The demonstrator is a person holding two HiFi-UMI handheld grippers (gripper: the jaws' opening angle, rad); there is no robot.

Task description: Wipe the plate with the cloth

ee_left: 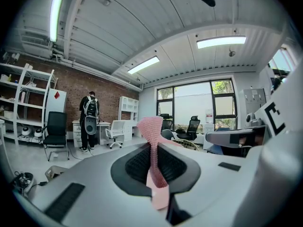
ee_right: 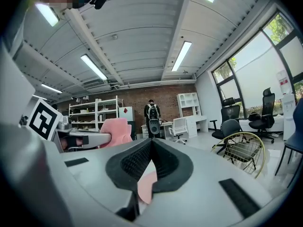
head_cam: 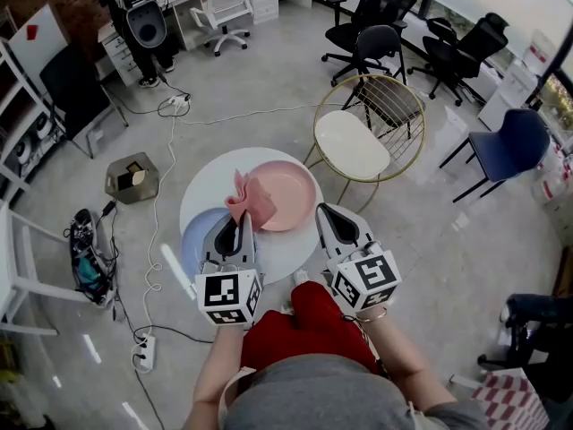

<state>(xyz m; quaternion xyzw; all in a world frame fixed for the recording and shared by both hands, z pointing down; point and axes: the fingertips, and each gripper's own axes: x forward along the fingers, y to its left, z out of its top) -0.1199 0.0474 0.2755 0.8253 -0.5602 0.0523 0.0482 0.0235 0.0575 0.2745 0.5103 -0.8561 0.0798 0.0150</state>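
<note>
— Where's the cloth [head_cam: 248, 197] [ee_left: 152, 141]?
— Bunched upright at the pink plate [head_cam: 291, 195] [ee_right: 146, 186]'s left rim, pinched tight in the left gripper [head_cam: 240, 225] [ee_left: 152, 148].
— And the plate?
— On the far right part of the white table [head_cam: 201, 191], with a blue plate [head_cam: 199, 236] near-left of it. The right gripper [head_cam: 324, 211] [ee_right: 151, 143] looks clamped on its right rim, though that contact is hard to see
</note>
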